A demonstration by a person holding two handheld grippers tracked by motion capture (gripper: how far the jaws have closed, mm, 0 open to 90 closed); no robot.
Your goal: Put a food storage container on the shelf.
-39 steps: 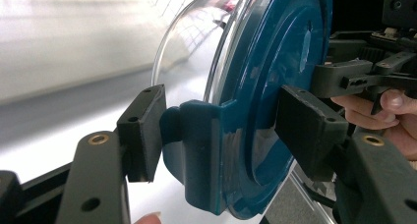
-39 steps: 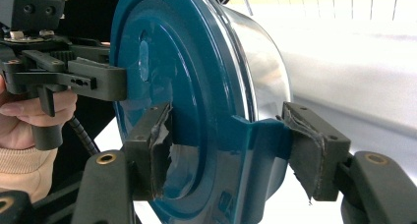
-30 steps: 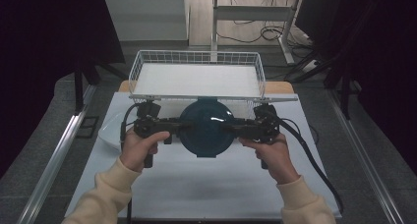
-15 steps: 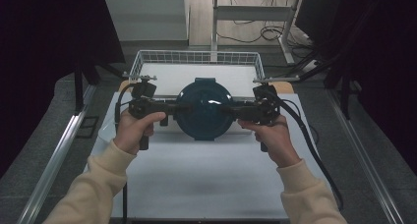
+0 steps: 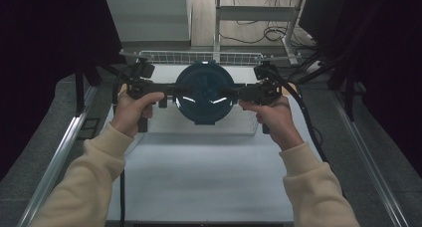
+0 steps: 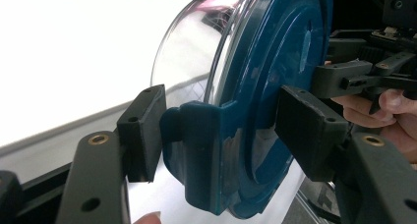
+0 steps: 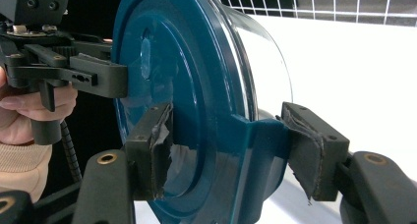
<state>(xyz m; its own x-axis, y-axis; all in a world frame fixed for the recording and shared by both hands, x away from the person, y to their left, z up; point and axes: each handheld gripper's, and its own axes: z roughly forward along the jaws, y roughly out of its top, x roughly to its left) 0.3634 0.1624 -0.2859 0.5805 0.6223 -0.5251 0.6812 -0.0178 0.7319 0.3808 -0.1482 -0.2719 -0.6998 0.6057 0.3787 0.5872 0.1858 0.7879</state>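
A round container [image 5: 204,92] with a dark blue lid and a clear glass bowl hangs in the air, lid facing the high camera, held between both hands. My left gripper [image 5: 171,92] is shut on its left edge and my right gripper [image 5: 234,93] on its right edge. In the left gripper view the pads [image 6: 142,130] clamp the blue latch tab and lid of the container [image 6: 265,62]. In the right gripper view the worn pads [image 7: 307,145] grip the opposite latch of the container [image 7: 196,76]. Each gripper view also shows the other gripper beyond the lid.
A wire basket [image 5: 199,57] with a white floor stands just behind and below the container at the table's far end. A white mat [image 5: 199,177] covers the table in front. Metal rails run along both sides, and cables [image 5: 308,122] trail from the grippers.
Both hands have lifted the container off the mat and carried it up and away from the person, toward the wire basket. Both grips stay unchanged.
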